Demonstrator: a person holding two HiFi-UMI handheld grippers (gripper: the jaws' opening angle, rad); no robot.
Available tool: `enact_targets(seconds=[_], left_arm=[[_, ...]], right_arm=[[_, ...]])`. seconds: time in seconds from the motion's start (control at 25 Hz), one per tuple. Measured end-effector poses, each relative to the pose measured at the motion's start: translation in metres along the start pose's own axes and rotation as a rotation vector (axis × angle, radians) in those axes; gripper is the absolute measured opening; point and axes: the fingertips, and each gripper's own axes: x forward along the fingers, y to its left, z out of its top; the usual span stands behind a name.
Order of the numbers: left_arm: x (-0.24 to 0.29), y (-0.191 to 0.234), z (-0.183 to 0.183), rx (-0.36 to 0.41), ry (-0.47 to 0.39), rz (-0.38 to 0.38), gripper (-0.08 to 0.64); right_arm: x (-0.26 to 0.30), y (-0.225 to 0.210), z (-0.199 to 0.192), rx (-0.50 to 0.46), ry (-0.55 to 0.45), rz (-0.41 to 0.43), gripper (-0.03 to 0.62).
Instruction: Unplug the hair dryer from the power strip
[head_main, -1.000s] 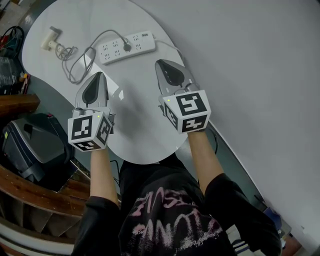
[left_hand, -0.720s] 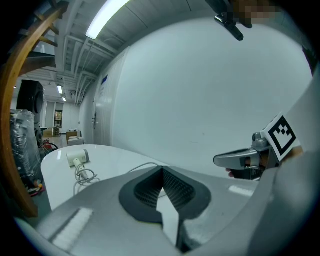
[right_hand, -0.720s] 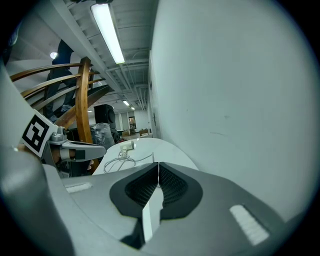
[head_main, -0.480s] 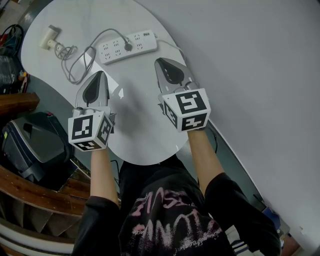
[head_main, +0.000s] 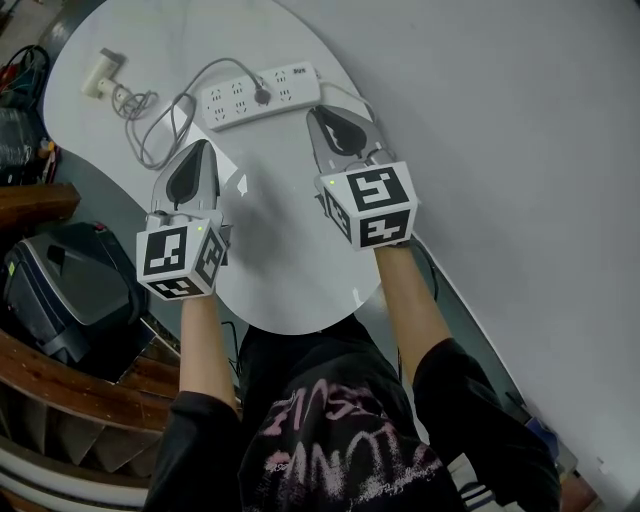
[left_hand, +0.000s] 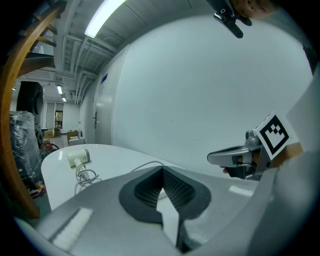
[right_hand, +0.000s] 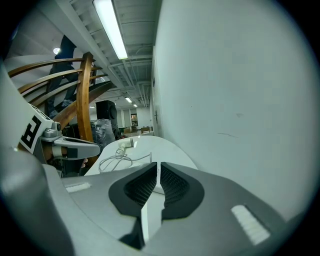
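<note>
White rounded tabletop (head_main: 290, 262) is standing against a pale grey wall, with curved wooden rails (head_main: 70, 385) and a black boxy case (head_main: 70, 290) lying on the floor to its left.

Items:
- Long white power strip (head_main: 232, 101) is lying on the far part of the table. Its long axis is running left to right in the head view, with the right end tipped slightly away.
- Black plug (head_main: 262, 96) is sitting in a socket near the strip's middle, and its cord is arcing off to the far left.
- Small cream hair dryer (head_main: 102, 78) is lying on its side near the far left edge, well apart from the strip. In the left gripper view its grey-ended barrel is pointing right, towards the wall.
- Thin grey cable (head_main: 135, 104) is lying in loose loops between the dryer and the strip, and one loop is trailing towards the left gripper (head_main: 203, 148).
- The left gripper is hovering over the table with its pads meeting at the tip and gripping nothing.
- The right gripper (head_main: 316, 112) is pointing at the strip's right end, just beside it. Its jaws have just been opening and are standing a narrow slit apart, with nothing between them.
- The strip's own white lead (head_main: 345, 95) is running past the right gripper.
</note>
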Motion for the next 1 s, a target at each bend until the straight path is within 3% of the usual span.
enact_targets(seconds=[1.0], left_arm=[[0.036,0.019,-0.002,0.022,0.031,-0.01,0.0]], right_arm=[[0.067,-0.016,-0.02,-0.008,0.096,-0.002,0.049]])
